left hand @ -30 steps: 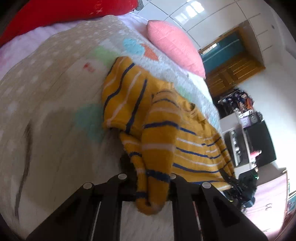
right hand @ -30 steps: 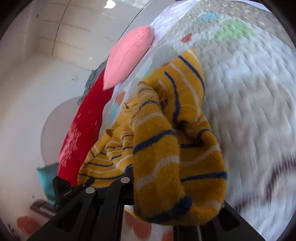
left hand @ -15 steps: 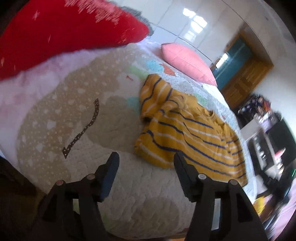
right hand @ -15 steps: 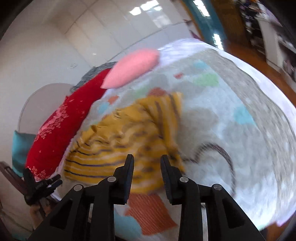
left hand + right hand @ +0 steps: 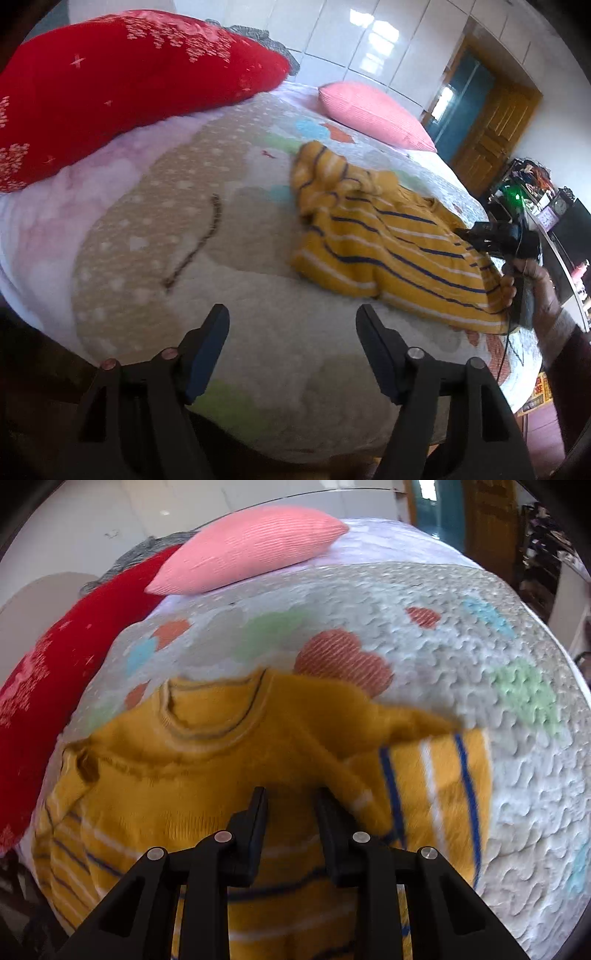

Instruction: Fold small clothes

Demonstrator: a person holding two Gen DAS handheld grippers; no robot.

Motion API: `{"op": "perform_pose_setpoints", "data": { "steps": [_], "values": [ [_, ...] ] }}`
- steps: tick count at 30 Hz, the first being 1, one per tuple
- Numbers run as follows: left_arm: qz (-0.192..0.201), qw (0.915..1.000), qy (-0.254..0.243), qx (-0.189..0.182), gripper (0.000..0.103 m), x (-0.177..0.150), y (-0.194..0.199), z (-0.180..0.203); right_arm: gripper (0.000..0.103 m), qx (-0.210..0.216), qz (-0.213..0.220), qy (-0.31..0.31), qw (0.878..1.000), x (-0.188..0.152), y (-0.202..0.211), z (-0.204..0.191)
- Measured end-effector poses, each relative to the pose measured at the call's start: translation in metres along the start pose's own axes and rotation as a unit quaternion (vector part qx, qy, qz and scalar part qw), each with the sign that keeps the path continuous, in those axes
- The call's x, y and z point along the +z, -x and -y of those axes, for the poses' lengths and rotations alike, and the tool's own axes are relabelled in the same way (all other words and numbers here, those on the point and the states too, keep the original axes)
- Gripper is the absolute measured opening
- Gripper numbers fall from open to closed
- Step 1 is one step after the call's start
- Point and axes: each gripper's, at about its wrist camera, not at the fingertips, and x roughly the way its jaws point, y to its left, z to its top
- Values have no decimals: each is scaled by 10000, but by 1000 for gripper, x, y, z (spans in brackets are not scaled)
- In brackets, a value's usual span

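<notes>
A small yellow sweater (image 5: 388, 243) with blue and white stripes lies on the quilted bed cover, its sleeves folded in over the body. My left gripper (image 5: 291, 325) is open and empty, held back from the sweater near the bed's front edge. In the left wrist view my right gripper (image 5: 480, 236) hovers over the sweater's far side. In the right wrist view the right gripper (image 5: 290, 801) is open with a narrow gap, just above the sweater (image 5: 207, 775) below its collar, holding nothing.
A red pillow (image 5: 110, 81) and a pink pillow (image 5: 373, 114) lie at the head of the bed. The quilt (image 5: 184, 229) has pastel patches. A wooden door (image 5: 491, 129) and cluttered shelves (image 5: 532, 192) stand beyond the bed.
Both grippers let go of the sleeves one second ago and pulled back. Since then the left has drawn farther off, and the right has moved in over the sweater near the collar.
</notes>
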Motion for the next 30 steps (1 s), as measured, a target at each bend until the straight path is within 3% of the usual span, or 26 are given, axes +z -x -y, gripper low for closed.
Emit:
{"op": "perform_pose_setpoints", "data": {
  "steps": [2,4,8,13,17,22,25,29,30],
  "values": [
    [76,9999,-108,59,77,-4,5,-4,32,-14,237,-27,9997,2,18,-10],
    [118,9996,-254,94,78,-9,6,-3,33,304,462,170,9983,-4,40,-32],
    [96,9988,-474,79,78,-22,0,2,33,703,286,1093,9911,-25,53,-98],
    [45,9985,-539,-67,78,-32,1,-4,31,595,-53,2432,9681,-52,21,-186],
    [160,9990,-410,-111,80,-37,11,-20,27,452,-234,3035,9515,-54,-17,-249],
    [152,9997,-141,-106,80,-41,14,-40,27,530,-383,3067,9496,-36,-47,-292],
    [146,9998,-8,-137,80,-42,13,-46,27,361,-507,3227,9445,-37,-65,-312],
    [109,9998,33,-162,80,-42,11,-47,29,246,-534,3165,9468,-41,-80,-318],
    [102,9998,5,-145,80,-42,11,-45,44,306,-567,3099,9486,-41,-82,-318]
  ]
}}
